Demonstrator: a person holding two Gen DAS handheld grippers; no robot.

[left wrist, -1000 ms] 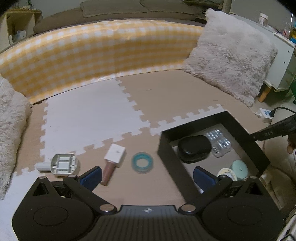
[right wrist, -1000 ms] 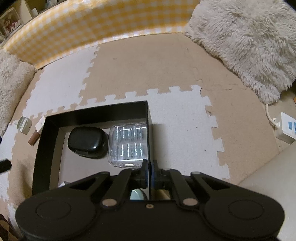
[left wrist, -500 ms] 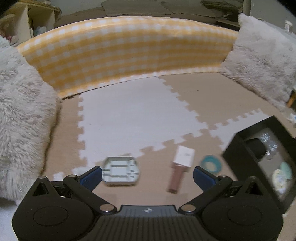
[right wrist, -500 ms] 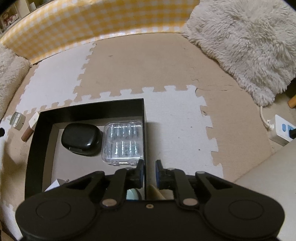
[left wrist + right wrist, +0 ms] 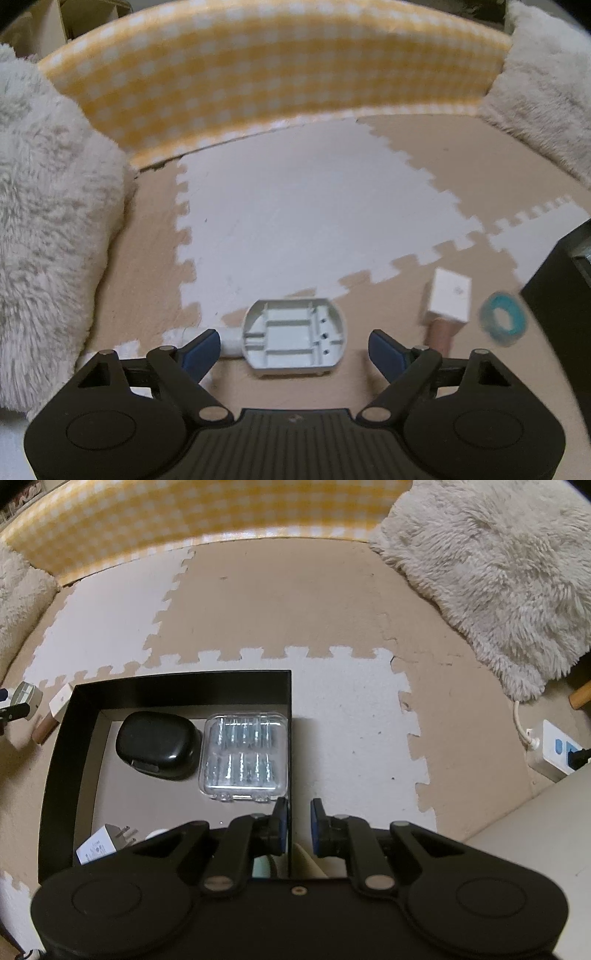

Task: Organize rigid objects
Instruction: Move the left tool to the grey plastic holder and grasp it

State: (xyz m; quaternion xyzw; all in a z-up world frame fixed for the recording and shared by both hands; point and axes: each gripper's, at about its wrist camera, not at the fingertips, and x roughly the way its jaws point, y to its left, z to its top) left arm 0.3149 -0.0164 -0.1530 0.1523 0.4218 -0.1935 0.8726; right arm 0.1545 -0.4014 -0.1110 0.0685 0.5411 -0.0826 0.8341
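Left gripper (image 5: 293, 345) hangs low over the foam mat (image 5: 314, 206), jaws spread wide and just been narrowing; the grey plastic tray piece (image 5: 295, 338) lies between the blue fingertips (image 5: 201, 349), untouched. To its right, lower right of the left wrist frame, sit a white-capped tube (image 5: 445, 306) and a teal ring (image 5: 502, 323), blurred. Right gripper (image 5: 297, 825) has its jaws slightly parted, straddling the right wall of the black box (image 5: 184, 683), pads off it. Inside the box: black case (image 5: 159, 744), clear plastic case (image 5: 245, 755) upper right, white plug adapter (image 5: 105, 843) lower left.
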